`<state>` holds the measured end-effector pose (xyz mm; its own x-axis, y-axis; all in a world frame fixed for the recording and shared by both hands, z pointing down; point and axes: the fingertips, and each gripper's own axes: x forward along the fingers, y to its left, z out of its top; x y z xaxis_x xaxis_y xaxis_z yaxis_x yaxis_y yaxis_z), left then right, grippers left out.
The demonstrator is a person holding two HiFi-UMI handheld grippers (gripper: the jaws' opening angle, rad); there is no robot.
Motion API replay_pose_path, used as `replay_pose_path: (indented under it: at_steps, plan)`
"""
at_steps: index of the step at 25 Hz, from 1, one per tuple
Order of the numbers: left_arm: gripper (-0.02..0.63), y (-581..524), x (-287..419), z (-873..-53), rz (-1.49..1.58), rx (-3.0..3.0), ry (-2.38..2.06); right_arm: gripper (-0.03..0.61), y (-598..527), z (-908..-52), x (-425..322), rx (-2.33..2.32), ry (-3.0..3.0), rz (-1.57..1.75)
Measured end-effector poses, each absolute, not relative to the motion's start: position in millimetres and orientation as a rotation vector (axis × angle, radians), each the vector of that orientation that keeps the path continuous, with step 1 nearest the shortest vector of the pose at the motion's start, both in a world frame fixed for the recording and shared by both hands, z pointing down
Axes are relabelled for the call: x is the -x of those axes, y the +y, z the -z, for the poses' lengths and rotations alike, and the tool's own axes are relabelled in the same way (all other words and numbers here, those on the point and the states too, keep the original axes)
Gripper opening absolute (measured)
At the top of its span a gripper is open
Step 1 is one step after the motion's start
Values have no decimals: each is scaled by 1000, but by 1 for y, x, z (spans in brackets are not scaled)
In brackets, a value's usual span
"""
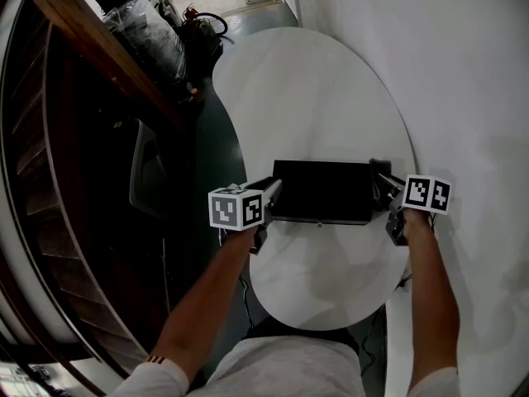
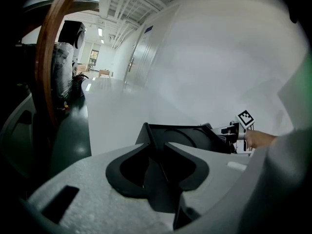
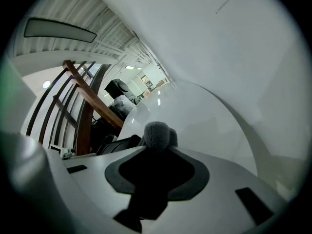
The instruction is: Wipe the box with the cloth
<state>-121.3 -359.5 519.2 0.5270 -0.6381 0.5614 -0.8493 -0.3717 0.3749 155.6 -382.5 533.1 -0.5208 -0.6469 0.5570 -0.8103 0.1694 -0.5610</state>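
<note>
A flat black box lies open side up near the middle of the round white table. My left gripper is at the box's left end, and in the left gripper view its jaws are shut on the thin left wall of the box. My right gripper is at the box's right end. In the right gripper view its jaws hold a fuzzy grey cloth that sticks out past the tips, with the box just to its left.
A wooden stair rail and a dark chair stand left of the table. Full plastic bags sit at the far left. A white wall runs close along the table's right side.
</note>
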Motion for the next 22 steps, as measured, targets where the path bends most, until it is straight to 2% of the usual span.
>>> replay_pose_path:
  at_steps: [22]
  plan:
    - [107,-364,123,-516,-422,-2135,-1199,100,-279,-533,-146,-1411,-2229,-1286]
